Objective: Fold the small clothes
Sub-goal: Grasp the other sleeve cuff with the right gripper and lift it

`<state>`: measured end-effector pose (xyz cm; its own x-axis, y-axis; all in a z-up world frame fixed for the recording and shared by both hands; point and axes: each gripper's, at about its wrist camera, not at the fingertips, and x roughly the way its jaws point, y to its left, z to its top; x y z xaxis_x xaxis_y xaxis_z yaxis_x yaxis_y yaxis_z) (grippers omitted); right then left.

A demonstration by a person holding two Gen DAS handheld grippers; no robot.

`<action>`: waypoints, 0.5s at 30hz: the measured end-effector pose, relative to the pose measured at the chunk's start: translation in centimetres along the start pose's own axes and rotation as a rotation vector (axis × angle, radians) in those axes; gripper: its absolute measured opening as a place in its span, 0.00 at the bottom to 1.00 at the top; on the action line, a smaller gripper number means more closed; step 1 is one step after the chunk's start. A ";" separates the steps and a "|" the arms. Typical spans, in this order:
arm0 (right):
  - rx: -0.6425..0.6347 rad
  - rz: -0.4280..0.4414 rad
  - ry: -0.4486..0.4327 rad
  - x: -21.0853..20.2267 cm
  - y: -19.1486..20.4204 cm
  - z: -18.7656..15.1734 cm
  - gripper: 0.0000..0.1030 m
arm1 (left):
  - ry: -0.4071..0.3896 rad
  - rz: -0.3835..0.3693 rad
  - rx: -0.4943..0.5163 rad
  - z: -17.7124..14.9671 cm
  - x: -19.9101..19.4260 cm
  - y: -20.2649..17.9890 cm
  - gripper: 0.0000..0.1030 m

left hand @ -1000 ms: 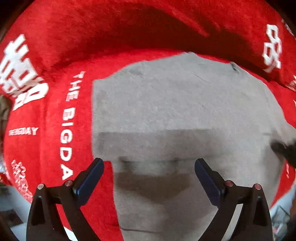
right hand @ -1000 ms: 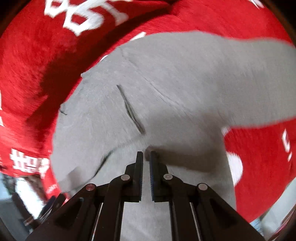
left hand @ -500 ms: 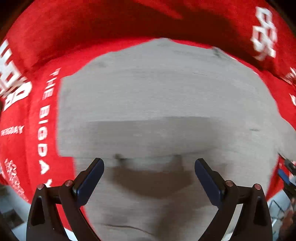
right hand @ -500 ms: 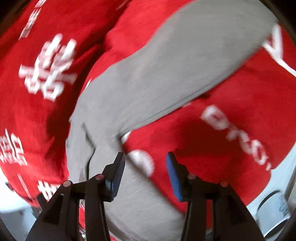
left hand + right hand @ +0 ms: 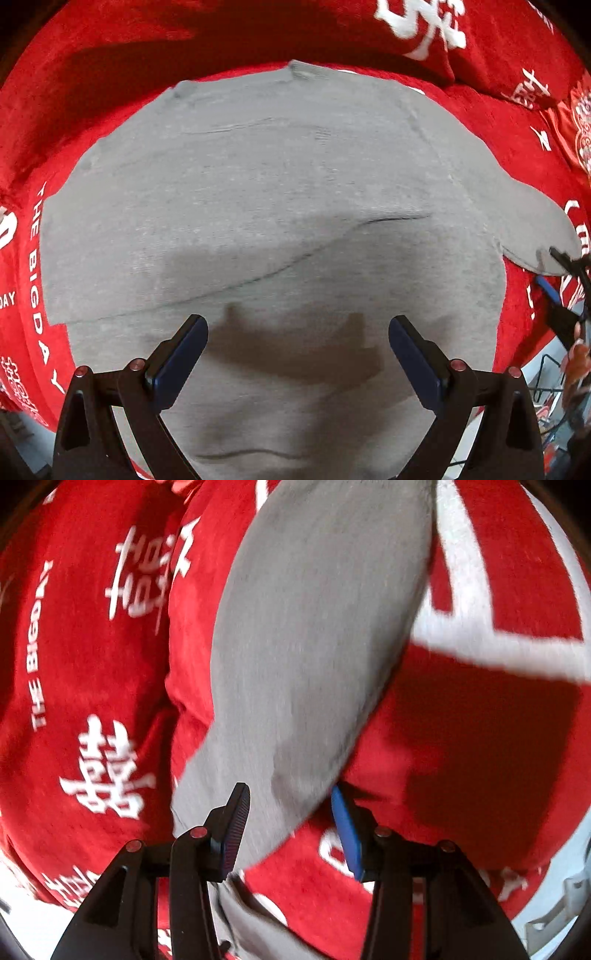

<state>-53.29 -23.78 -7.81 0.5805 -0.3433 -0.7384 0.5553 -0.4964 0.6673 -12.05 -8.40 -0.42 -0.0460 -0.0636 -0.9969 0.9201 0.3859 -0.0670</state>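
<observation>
Looking over: I see a grey garment (image 5: 280,206) lying flat on a red cloth (image 5: 92,103) printed with white letters, one sleeve (image 5: 314,635) stretching away on the right.
Left gripper (image 5: 297,354): my fingers are spread wide above the garment's near part, holding nothing.
Right gripper (image 5: 290,830): fingers are parted with the sleeve's base lying between them; I cannot tell whether they touch it.
How it handles: I judge the garment soft, light and limp; it already shows a crease across the body, so it will sag and drag on the fuzzy cloth if lifted by one point.
Where to hold: I would pinch the sleeve near its end, or a hem corner, and pinch thin edges, not a bunch.
Containers: I see none holding clothes; blurred clutter shows at the right edge of the left view.
</observation>
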 end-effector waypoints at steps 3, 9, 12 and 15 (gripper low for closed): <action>0.009 0.025 -0.050 -0.9 0.4 1.6 0.49 | -0.005 0.005 0.014 0.3 0.2 -0.5 0.96; 0.048 0.073 -0.114 -2.6 0.3 4.1 0.49 | -0.003 0.006 0.014 1.3 0.7 -2.0 0.96; 0.088 0.115 -0.129 -2.8 0.0 4.7 0.49 | -0.004 0.004 0.016 1.6 1.0 -2.2 0.96; 0.121 0.151 -0.130 -2.5 -0.3 4.9 0.50 | 0.007 -0.006 0.013 1.8 1.5 -2.3 0.96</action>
<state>-57.88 -26.67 -6.63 0.5660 -0.5166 -0.6424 0.3879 -0.5207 0.7605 -13.57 -11.08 -1.66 -0.0544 -0.0595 -0.9967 0.9246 0.3739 -0.0728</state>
